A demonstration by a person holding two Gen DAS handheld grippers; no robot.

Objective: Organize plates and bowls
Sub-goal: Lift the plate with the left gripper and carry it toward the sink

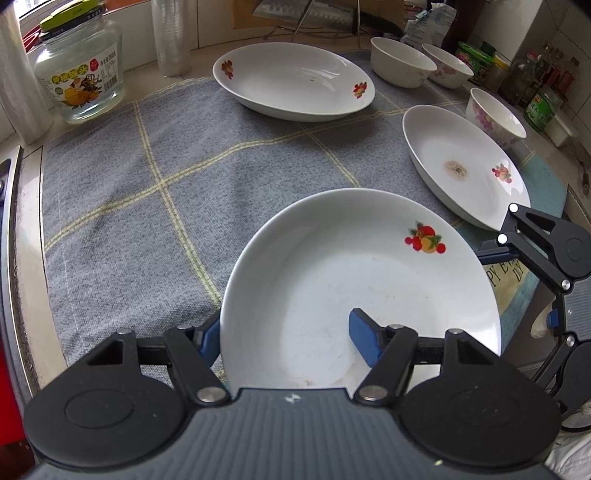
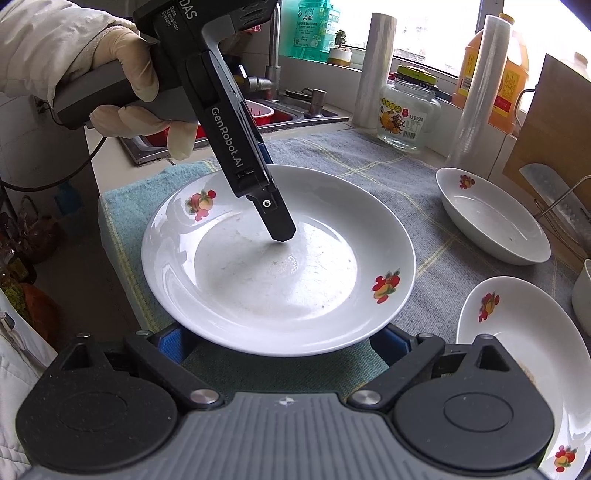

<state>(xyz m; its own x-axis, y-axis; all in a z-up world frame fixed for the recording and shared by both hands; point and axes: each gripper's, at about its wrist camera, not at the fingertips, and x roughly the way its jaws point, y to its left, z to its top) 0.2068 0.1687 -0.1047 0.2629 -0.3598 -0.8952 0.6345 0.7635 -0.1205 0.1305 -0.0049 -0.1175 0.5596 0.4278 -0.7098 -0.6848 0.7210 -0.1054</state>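
Observation:
A white fruit-print plate [image 1: 343,280] lies on the grey checked cloth [image 1: 147,206]. My left gripper [image 1: 286,338] straddles its near rim, one blue pad inside the plate, one outside, jaws wide apart. In the right wrist view the same plate [image 2: 277,258] shows with the left gripper's finger [image 2: 280,221] reaching into it. My right gripper [image 2: 280,343] is open, its blue pads either side of the plate's near edge, low by the cloth. Two more plates [image 1: 295,79] [image 1: 465,166] and three bowls [image 1: 400,61] [image 1: 448,64] [image 1: 495,116] stand beyond.
A glass jar [image 1: 79,70] and a stack of plastic cups [image 1: 171,35] stand at the back left. Bottles and containers [image 1: 535,85] crowd the back right. A sink with a red basin [image 2: 258,114], film rolls [image 2: 373,70] and an oil jug [image 2: 506,74] show in the right wrist view.

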